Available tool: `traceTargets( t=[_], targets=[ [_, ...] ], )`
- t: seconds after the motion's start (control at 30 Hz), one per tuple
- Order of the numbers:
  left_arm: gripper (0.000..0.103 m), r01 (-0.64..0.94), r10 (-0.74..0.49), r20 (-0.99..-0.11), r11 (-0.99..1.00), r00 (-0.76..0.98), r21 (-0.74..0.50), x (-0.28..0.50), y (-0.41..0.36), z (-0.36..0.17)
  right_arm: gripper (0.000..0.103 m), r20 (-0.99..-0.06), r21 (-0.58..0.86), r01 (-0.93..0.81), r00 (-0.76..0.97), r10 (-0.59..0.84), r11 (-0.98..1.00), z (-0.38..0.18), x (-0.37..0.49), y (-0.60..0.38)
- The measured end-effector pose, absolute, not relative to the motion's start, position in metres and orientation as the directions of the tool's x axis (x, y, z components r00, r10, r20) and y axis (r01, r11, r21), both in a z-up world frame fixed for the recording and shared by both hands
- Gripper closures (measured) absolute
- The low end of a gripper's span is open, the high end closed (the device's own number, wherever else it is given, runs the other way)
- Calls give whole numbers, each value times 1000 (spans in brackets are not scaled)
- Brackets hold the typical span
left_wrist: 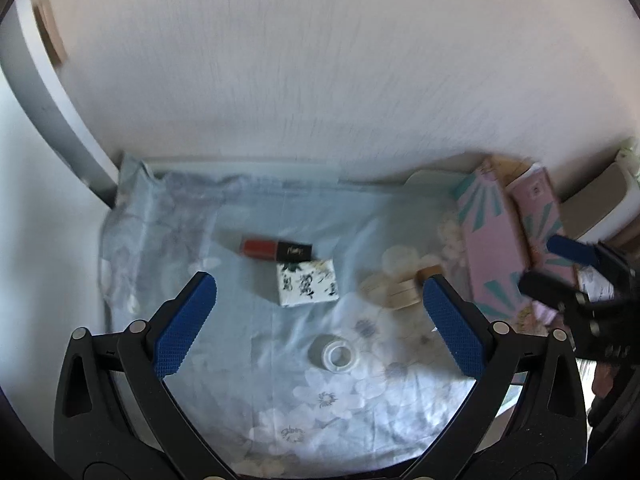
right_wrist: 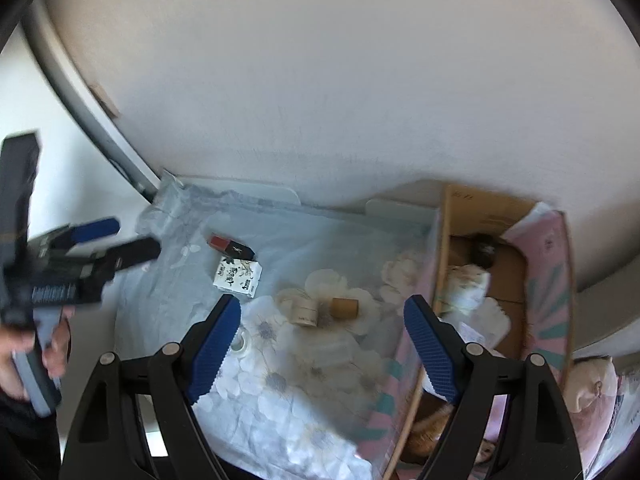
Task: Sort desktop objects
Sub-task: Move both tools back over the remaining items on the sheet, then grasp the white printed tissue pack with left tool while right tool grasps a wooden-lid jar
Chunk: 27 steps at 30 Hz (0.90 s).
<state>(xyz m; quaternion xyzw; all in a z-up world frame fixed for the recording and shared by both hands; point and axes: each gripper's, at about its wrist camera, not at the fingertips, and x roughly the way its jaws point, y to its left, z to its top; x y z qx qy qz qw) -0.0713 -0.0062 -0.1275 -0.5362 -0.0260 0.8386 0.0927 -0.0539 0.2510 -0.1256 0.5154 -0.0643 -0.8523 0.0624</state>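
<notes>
Left gripper: jaws spread wide, nothing between the blue ridged pads, hanging above the middle of the table. Right gripper: also wide apart and empty, poised over the table's right part, next to the box.

Directly under the left gripper: small white carton with black floral print, lying flat. Touching its far corner, a red lipstick tube with black cap, on its side. Nearer the camera, a small clear tape roll, apart from both.

Below the right gripper: a cream cylindrical jar and a tan cork-like cylinder, close together. Everything rests on a pale blue floral cloth over the table.

Farther right: open pink-and-teal patterned cardboard box against the wall, already holding a few items, mostly white wrapped shapes; details unclear.

Judgement: between picks; neither gripper carries anything. Loose items remain on the cloth, so sorting is partway. Next move probably calls for lowering one gripper squarely over a single item, the carton or a cylinder, closing across its narrow side, without nudging the touching neighbour.
</notes>
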Motion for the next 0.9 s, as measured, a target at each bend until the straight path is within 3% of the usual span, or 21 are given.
traceTargets(
  t=[0.23,0.37,0.67,0.73,0.83,0.9],
  targets=[
    [0,-103,152,-920,-987,-362,-123,-90,6,-220,49,-945,83,0,-317,-78,-997,-210,-102,239],
    [0,-72,149,-930,-989,-336,-132,-94,6,-250,50,-963,62,-15,-265,-56,-998,-247,-106,241],
    [0,-65,139,-937,-990,-321,-125,-102,13,-270,51,-972,51,-16,-229,-46,-999,-274,-107,242],
    [0,-63,140,-937,-990,-320,-127,-104,15,-272,58,-974,52,-19,-222,-47,-998,-278,-108,243],
    [9,-78,125,-933,-991,-338,-105,-102,20,-271,71,-977,62,-28,-205,-55,-998,-285,-108,246],
    [26,-90,109,-928,-993,-357,-82,-100,23,-268,74,-976,64,-28,-211,-57,-998,-286,-106,246]
  ],
)
